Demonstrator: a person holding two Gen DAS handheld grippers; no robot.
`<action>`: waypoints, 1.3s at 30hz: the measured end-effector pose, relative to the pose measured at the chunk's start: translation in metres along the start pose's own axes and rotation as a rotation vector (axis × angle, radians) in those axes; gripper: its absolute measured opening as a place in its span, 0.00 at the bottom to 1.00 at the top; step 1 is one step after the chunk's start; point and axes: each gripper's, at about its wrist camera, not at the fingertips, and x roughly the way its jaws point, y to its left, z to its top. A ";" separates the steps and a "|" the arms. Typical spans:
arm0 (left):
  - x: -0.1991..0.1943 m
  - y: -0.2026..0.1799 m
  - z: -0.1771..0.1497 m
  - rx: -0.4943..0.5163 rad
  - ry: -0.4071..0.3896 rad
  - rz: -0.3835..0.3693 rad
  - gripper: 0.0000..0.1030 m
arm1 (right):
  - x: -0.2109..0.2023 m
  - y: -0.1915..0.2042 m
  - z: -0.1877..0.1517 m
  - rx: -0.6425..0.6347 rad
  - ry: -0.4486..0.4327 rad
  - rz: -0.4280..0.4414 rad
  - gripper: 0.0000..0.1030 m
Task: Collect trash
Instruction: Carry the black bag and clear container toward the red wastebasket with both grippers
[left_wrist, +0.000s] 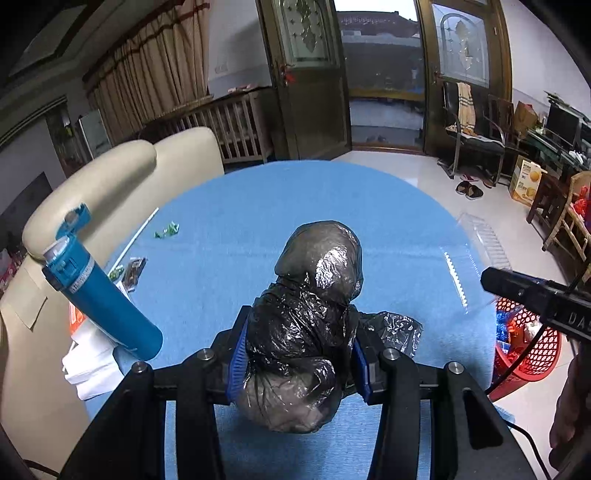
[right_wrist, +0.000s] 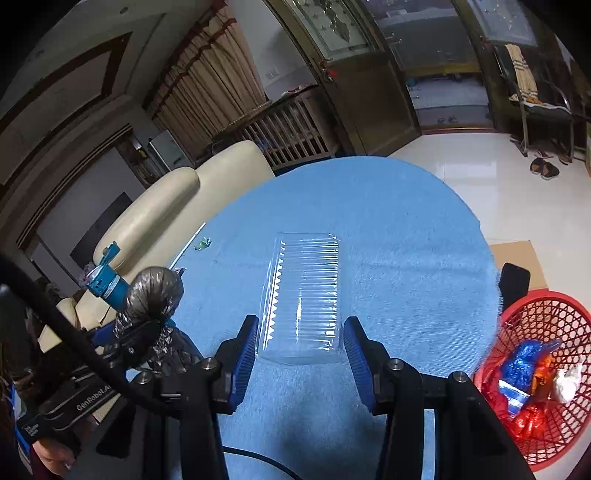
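Two grips at risk: left gripper (left_wrist: 297, 363) is clamped on a black plastic bag bundle (left_wrist: 314, 314), slick film that could slide out. Right gripper (right_wrist: 300, 354) seems to pinch a clear plastic tray (right_wrist: 304, 295); contact unclear, it may flex and pop free. Both long axes run straight ahead of the fingers. Red basket (right_wrist: 532, 373) sits right of it.

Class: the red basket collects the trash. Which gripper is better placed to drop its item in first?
Right. The right gripper, holding the clear plastic tray, is beside the red basket; the left gripper, with the black bag, is across the table.
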 end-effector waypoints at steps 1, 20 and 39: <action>-0.003 -0.002 0.001 0.005 -0.008 0.001 0.47 | -0.003 0.000 -0.001 -0.003 -0.003 0.000 0.49; -0.020 -0.027 0.011 0.070 -0.059 -0.008 0.47 | -0.046 -0.018 -0.002 -0.001 -0.061 0.001 0.49; -0.024 -0.055 0.015 0.143 -0.074 -0.030 0.48 | -0.070 -0.045 -0.005 0.046 -0.095 -0.009 0.49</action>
